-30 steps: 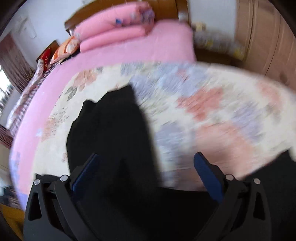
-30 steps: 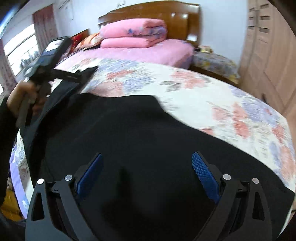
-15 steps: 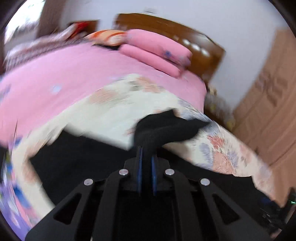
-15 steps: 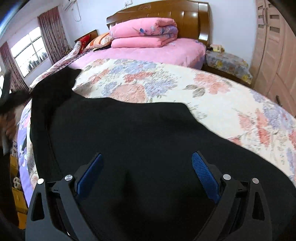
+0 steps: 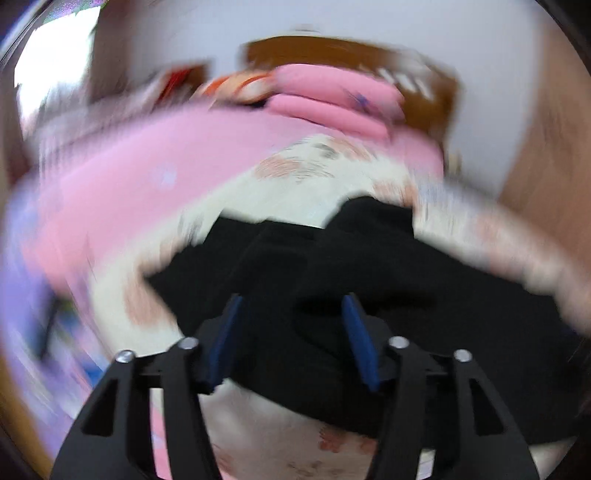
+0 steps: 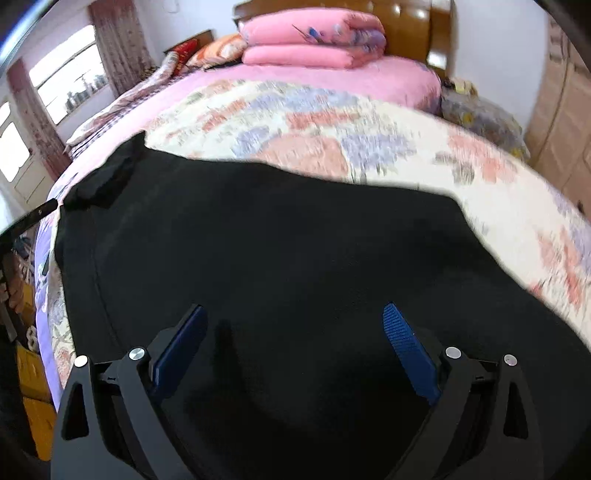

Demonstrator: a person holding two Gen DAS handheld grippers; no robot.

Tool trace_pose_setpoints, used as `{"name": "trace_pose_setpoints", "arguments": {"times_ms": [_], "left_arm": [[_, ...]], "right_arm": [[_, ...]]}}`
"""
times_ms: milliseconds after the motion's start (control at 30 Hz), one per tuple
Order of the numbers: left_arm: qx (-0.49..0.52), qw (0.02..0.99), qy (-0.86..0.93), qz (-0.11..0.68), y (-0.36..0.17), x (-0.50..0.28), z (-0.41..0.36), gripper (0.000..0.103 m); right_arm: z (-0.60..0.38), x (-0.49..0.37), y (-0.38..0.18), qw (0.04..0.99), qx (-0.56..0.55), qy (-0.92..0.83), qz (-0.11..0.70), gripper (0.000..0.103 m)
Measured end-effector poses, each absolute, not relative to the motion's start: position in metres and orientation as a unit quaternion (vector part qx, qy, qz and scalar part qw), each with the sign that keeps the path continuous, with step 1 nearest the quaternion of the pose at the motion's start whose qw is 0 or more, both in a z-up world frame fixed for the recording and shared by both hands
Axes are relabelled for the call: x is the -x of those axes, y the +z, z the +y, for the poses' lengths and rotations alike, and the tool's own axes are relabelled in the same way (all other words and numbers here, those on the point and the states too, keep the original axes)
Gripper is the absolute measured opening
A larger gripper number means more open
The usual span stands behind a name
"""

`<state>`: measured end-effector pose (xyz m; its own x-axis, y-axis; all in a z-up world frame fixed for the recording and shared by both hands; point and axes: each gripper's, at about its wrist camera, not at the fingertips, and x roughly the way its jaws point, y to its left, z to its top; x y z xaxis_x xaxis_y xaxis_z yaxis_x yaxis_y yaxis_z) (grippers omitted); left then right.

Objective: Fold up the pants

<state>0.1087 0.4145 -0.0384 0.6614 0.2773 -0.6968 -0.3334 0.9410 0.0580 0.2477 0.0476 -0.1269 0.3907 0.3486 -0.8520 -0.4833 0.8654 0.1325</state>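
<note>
Black pants (image 6: 280,258) lie spread across the floral bedspread (image 6: 314,125); their far left end is folded over in a small flap (image 6: 107,177). My right gripper (image 6: 293,314) hangs open just over the wide black cloth, nothing between its blue pads. In the blurred left wrist view, the pants (image 5: 332,266) lie bunched with overlapping layers on the bedspread (image 5: 295,173). My left gripper (image 5: 291,306) is open, its blue pads on either side of a ridge of black cloth and apart from it.
Folded pink quilts (image 6: 310,40) and pillows are stacked by the wooden headboard (image 6: 410,29). A wooden wardrobe (image 6: 561,110) stands at the right, windows (image 6: 66,85) at the left. A covered bedside stand (image 6: 476,114) sits beside the bed. Yellow boxes (image 6: 33,398) stand on the floor at the left.
My left gripper shut on the end of the pants, carried it over, and has now opened and let it go. The right gripper stayed open and drifted slightly.
</note>
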Motion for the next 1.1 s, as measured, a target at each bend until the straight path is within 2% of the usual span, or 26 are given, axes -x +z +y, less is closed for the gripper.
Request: {"name": "trace_pose_setpoints", "arguments": {"times_ms": [100,300,367,400,433,500,533,633,667,767,833,867,967,1000,1100], "left_arm": [[-0.140,0.882,0.151,0.425,-0.055,-0.131,0.368,0.061],[-0.195,0.877,0.112,0.424,-0.067,-0.164,0.364,0.060],[-0.204,0.877,0.100,0.423,-0.073,-0.176,0.363,0.048],[-0.191,0.881,0.094,0.422,-0.072,-0.177,0.366,0.032],[-0.168,0.888,0.091,0.418,-0.071,-0.178,0.369,0.022],[-0.054,0.918,0.093,0.381,-0.048,-0.168,0.394,0.019],[0.037,0.930,0.090,0.353,-0.029,-0.151,0.417,0.018],[0.240,0.922,0.060,0.299,-0.006,-0.113,0.469,0.018],[0.319,0.902,0.050,0.285,-0.011,-0.103,0.492,0.018],[0.436,0.845,0.072,0.301,-0.056,-0.085,0.535,0.018],[0.491,0.804,0.077,0.325,-0.095,-0.083,0.550,0.018],[0.506,0.797,0.071,0.323,-0.117,-0.084,0.554,0.018],[0.530,0.796,0.043,0.291,-0.130,-0.080,0.560,0.018],[0.531,0.797,0.040,0.286,-0.129,-0.079,0.560,0.018],[0.514,0.804,0.043,0.294,-0.126,-0.083,0.557,0.018]], "right_arm": [[0.050,-0.245,-0.129,0.836,0.076,0.247,0.484,0.095],[0.057,-0.245,-0.132,0.837,0.099,0.240,0.482,0.098],[0.058,-0.244,-0.131,0.837,0.102,0.239,0.482,0.098],[0.058,-0.244,-0.130,0.837,0.102,0.239,0.481,0.098],[0.058,-0.242,-0.126,0.839,0.099,0.243,0.477,0.098],[0.057,-0.236,-0.117,0.841,0.092,0.259,0.467,0.098],[0.060,-0.228,-0.107,0.839,0.091,0.282,0.456,0.098],[0.082,-0.201,-0.081,0.830,0.119,0.358,0.411,0.098],[0.091,-0.191,-0.075,0.825,0.130,0.379,0.398,0.098],[0.125,-0.165,-0.069,0.799,0.162,0.446,0.370,0.092],[0.147,-0.157,-0.074,0.783,0.184,0.467,0.366,0.080],[0.160,-0.154,-0.080,0.773,0.196,0.479,0.367,0.077],[0.185,-0.151,-0.096,0.749,0.220,0.498,0.377,0.069],[0.191,-0.151,-0.102,0.740,0.223,0.505,0.383,0.063],[0.201,-0.146,-0.110,0.717,0.222,0.526,0.399,0.054]]}}
